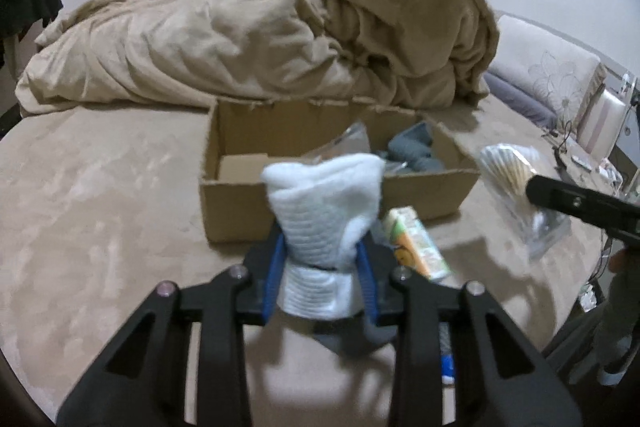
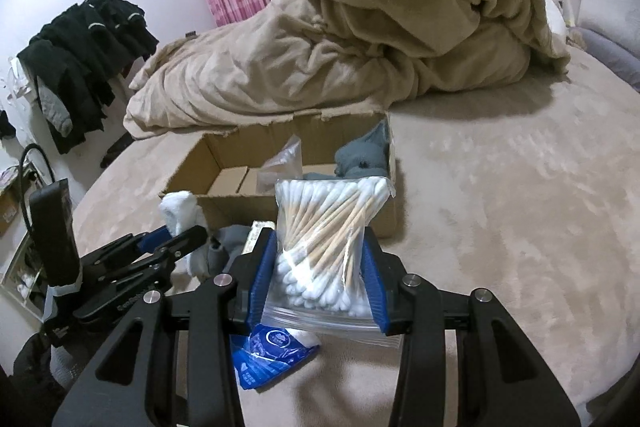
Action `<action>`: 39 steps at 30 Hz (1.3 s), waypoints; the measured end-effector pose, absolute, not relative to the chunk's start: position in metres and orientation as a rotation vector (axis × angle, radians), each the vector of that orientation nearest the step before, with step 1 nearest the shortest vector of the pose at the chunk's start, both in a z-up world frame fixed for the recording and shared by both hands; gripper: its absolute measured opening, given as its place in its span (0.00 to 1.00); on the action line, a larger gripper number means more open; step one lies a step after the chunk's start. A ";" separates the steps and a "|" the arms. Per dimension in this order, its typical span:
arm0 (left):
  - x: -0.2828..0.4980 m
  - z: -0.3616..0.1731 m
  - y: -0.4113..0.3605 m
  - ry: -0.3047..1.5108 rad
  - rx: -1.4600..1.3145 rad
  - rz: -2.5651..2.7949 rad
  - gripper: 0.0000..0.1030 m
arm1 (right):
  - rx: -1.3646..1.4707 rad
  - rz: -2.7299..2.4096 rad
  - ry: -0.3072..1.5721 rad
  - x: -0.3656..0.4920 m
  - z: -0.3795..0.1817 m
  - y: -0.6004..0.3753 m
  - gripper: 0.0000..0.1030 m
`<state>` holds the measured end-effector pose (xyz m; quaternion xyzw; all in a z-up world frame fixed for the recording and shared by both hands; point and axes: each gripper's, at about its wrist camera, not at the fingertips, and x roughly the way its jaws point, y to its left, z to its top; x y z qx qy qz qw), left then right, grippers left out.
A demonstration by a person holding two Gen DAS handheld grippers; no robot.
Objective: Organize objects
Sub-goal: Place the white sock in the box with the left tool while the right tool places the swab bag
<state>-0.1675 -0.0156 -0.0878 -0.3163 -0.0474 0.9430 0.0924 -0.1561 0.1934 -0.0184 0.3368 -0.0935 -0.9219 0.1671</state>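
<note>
An open cardboard box (image 1: 240, 203) sits on the beige bed, also in the right wrist view (image 2: 384, 215). It holds grey socks (image 1: 416, 151) and a clear packet (image 2: 284, 163). My left gripper (image 1: 320, 267) is shut on a rolled white sock (image 1: 324, 211), held above the bed just in front of the box. My right gripper (image 2: 316, 275) is shut on a clear bag of cotton swabs (image 2: 328, 227), also held before the box; the bag shows in the left wrist view (image 1: 508, 179). The left gripper and white sock (image 2: 180, 211) appear at left in the right wrist view.
An orange and green carton (image 1: 420, 251) lies by the box. A grey sock (image 2: 232, 239) and a blue packet (image 2: 268, 351) lie on the bed near me. A crumpled beige blanket (image 1: 280, 35) rises behind the box. Dark clothes (image 2: 84, 39) hang at left.
</note>
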 end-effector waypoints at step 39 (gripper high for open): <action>-0.302 -0.074 -0.053 -0.190 -1.175 2.737 0.33 | 0.857 -2.476 -0.151 -0.269 0.018 0.106 0.43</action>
